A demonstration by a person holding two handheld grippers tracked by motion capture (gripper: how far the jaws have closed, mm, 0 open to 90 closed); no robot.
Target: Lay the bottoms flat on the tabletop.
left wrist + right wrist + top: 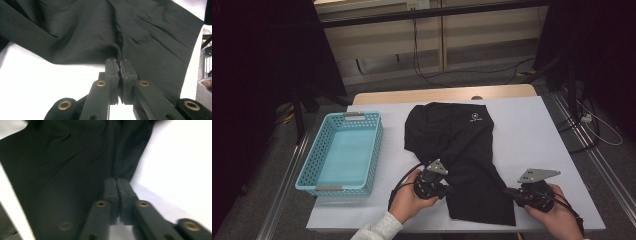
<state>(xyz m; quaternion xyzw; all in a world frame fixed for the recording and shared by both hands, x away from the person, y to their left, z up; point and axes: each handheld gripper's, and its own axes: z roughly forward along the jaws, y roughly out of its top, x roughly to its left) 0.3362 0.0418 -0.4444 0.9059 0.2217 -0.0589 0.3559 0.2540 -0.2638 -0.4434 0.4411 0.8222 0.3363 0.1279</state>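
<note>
A black garment [457, 145] with a small white logo lies spread down the middle of the white table [532, 130]. My left gripper [447, 190], held in a hand at the front, is shut on the garment's left edge. In the left gripper view the cloth [150, 37] bunches into a fold pinched between the pads of that gripper [119, 61]. My right gripper [508, 191] sits at the garment's lower right edge. In the blurred right gripper view its jaws [117, 180] stand together at the rim of the cloth [62, 170], and I see no fabric pinched between them.
A light blue plastic basket [312, 155] with nothing in it stands at the table's left side. White tabletop lies bare to the right of the garment. Cables run over the floor behind the table and at the right.
</note>
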